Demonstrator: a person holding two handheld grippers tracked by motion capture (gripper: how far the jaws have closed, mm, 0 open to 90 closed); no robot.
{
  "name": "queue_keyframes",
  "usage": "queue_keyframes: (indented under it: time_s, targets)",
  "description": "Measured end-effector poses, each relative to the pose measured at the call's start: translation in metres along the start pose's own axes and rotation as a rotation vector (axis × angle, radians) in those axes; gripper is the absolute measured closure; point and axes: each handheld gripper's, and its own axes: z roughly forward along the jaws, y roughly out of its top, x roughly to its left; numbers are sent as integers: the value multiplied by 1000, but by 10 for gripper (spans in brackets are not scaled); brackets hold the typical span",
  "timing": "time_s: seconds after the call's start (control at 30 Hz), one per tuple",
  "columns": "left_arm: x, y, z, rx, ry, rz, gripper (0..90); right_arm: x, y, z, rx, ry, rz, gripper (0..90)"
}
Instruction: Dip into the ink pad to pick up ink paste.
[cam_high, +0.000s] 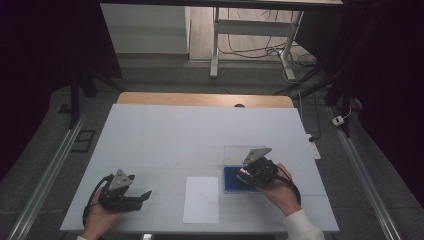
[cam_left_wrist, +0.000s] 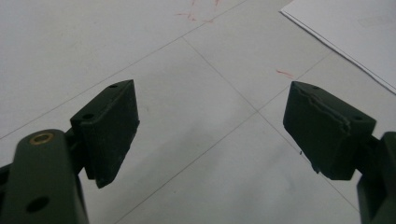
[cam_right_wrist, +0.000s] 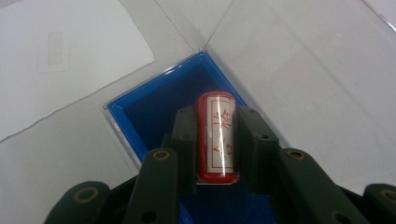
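Clamped between the two black jaws of the right gripper (cam_right_wrist: 215, 140), a red cylindrical stamp (cam_right_wrist: 216, 137) is held lengthwise, its white label printed with red characters that are only partly readable under glare. The stamp's lower end is cut off behind the jaws, and its printing face cannot be made out. It is held over a shallow blue tray (cam_right_wrist: 140, 116), whose inside is lined with a dark blue, felt-like pad and whose rim is edged with clear plastic; the tray's near part is hidden by the gripper. A clear hinged lid (cam_right_wrist: 303, 60) is seen lying open beyond the tray, glossy and almost invisible against the surface.

In the high view the right gripper (cam_high: 246, 176) and the tray (cam_high: 231, 184) are found toward the desk's near right, the stamp there too small to be told apart. A white sheet of paper (cam_high: 201, 199), matte and rectangular, lies just beside the tray, near the middle of the desk's near edge. The desk (cam_high: 165, 135) is covered in pale sheeting marked with faint lines.

Near the desk's near left corner the left gripper (cam_high: 146, 194) is held with jaws spread wide and nothing between them.
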Motion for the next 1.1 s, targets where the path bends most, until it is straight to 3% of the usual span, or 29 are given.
queue_keyframes:
  time_s: [0.27, 1.1]
  targets:
    - [0, 0, 0, 2, -3, 2, 185, -2, -1, 3, 14, 12, 11, 700]
    - [-2, 1, 1, 6, -8, 9, 185, -1, -7, 6, -32, 10, 8, 702]
